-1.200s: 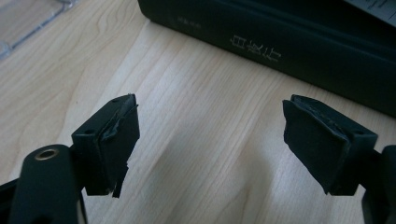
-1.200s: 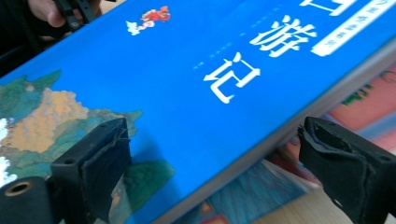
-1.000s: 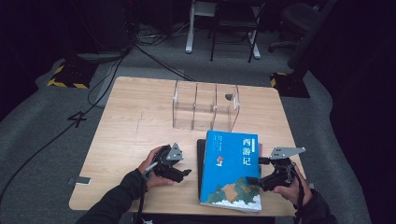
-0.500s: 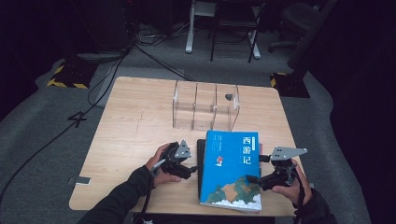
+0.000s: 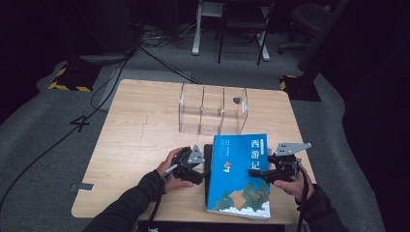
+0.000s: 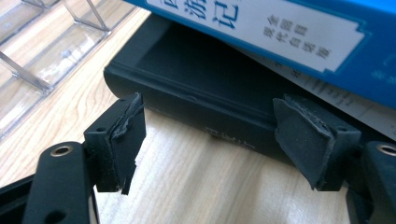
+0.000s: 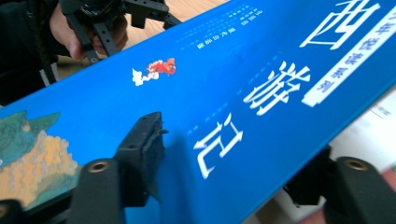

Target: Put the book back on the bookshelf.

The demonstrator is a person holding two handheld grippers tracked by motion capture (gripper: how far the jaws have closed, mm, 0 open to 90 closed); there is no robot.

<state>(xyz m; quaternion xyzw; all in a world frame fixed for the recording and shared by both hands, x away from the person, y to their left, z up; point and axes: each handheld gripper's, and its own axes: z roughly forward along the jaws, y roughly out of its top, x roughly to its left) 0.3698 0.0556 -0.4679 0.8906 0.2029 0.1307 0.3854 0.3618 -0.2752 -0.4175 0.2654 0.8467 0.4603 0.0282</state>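
From above, a blue book (image 5: 240, 174) lies on the near part of the table (image 5: 140, 140), on top of a black book (image 5: 208, 166) that peeks out at its left side. The left gripper (image 5: 199, 173) sits at the left side of the books, and the right gripper (image 5: 255, 172) reaches over the blue book's right side. A clear rack (image 5: 212, 110) stands behind the books, close to them.

In the left gripper view, the two jaws are spread. The black book (image 6: 201, 88) lies just past them, with its edge between the tips. One pad seems to touch that edge. The blue book (image 6: 299, 32) rests on top.

In the right gripper view, one jaw lies over the blue book's cover (image 7: 233, 93) and the other sits under its edge. The jaws have just been closing, with the blue book between them. I cannot tell if they pinch it yet. The left gripper (image 7: 116, 16) shows far off.
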